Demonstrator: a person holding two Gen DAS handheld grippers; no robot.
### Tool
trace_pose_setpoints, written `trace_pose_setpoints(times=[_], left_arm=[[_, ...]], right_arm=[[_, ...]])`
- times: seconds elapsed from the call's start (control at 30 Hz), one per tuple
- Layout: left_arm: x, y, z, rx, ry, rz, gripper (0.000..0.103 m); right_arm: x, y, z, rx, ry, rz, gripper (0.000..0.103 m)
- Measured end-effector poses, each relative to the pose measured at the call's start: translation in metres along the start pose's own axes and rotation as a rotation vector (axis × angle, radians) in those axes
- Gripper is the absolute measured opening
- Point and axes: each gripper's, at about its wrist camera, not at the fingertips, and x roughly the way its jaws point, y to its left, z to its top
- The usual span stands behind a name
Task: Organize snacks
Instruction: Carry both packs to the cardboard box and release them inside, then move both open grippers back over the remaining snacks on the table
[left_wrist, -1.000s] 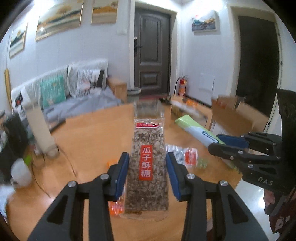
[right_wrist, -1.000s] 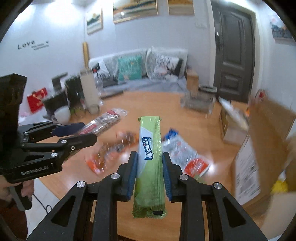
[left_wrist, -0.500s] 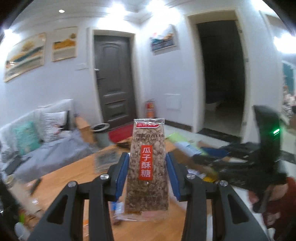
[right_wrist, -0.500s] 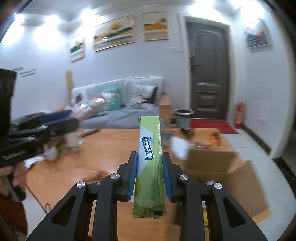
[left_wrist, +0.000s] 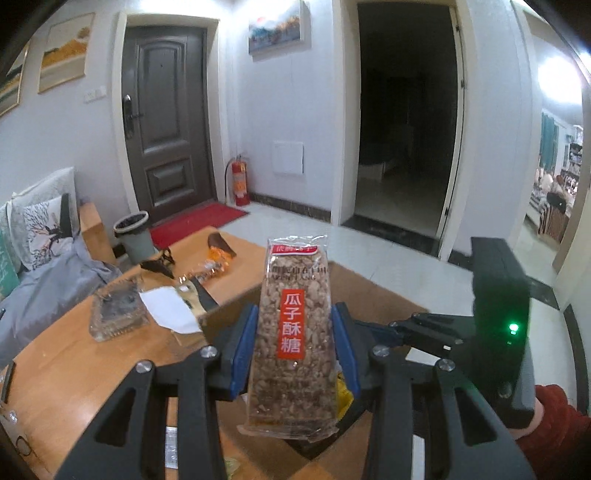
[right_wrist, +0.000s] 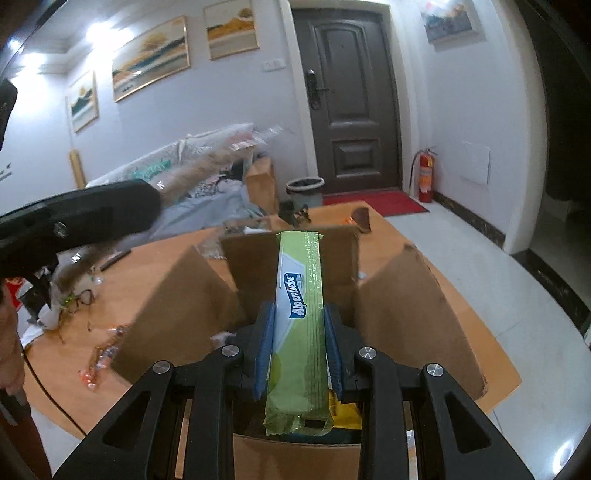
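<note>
My left gripper (left_wrist: 293, 343) is shut on a clear pack of sunflower-seed brittle (left_wrist: 293, 332) with a red label, held upright over the open cardboard box (left_wrist: 369, 291). My right gripper (right_wrist: 298, 343) is shut on a long green Alpenliebe candy pack (right_wrist: 301, 317), held over the same open box (right_wrist: 413, 306), whose flaps stand up around it. The right gripper's body (left_wrist: 495, 325) shows at the right of the left wrist view. The left gripper (right_wrist: 81, 218) shows blurred at the left of the right wrist view.
The wooden table (left_wrist: 66, 354) carries a glass ashtray (left_wrist: 116, 310), a white paper (left_wrist: 170, 312) and small snack wrappers (left_wrist: 218, 258). Loose wrappers (right_wrist: 99, 362) and glasses (right_wrist: 79, 299) lie left of the box. A yellow pack (right_wrist: 343, 413) lies inside the box. A bin (left_wrist: 133, 232) stands by the door.
Both grippers have swung from the table's snack pile to above the open cardboard box, each still holding its pack. The left gripper is still moving, blurred in the right wrist view.
</note>
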Motion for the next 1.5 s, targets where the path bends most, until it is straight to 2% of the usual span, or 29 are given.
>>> trace_pose_setpoints(times=[0.27,0.53,0.6,0.67,0.83,0.9,0.97,1.3,1.5], left_arm=[[0.050,-0.012,-0.001,0.040,0.127,0.008,0.038],[0.074,-0.008,-0.007,0.016,0.248,-0.016,0.039],[0.075,-0.007,-0.010,0.011,0.257,-0.024,0.040],[0.076,-0.005,-0.012,0.012,0.269,-0.028,0.044],[0.069,0.001,-0.014,0.002,0.255,-0.030,0.048],[0.065,0.003,-0.014,0.001,0.243,-0.025,0.058],[0.061,0.007,-0.014,-0.004,0.227,-0.016,0.062],[0.020,0.019,-0.013,-0.023,0.166,0.000,0.066],[-0.031,0.040,-0.018,-0.046,0.110,0.055,0.068]], right_arm=[[0.026,-0.014,-0.010,0.012,0.056,-0.003,0.022],[0.031,-0.014,-0.012,-0.004,0.072,-0.013,0.025],[0.028,-0.013,-0.013,-0.002,0.068,-0.016,0.035],[0.025,-0.011,-0.013,-0.004,0.063,-0.031,0.038],[0.017,-0.007,-0.014,-0.013,0.054,-0.042,0.040],[0.013,-0.003,-0.015,-0.007,0.054,-0.028,0.041],[0.012,-0.001,-0.014,-0.004,0.056,-0.018,0.043],[0.006,0.009,-0.011,-0.014,0.067,-0.010,0.045],[-0.007,0.037,-0.001,-0.058,0.053,0.026,0.045]])
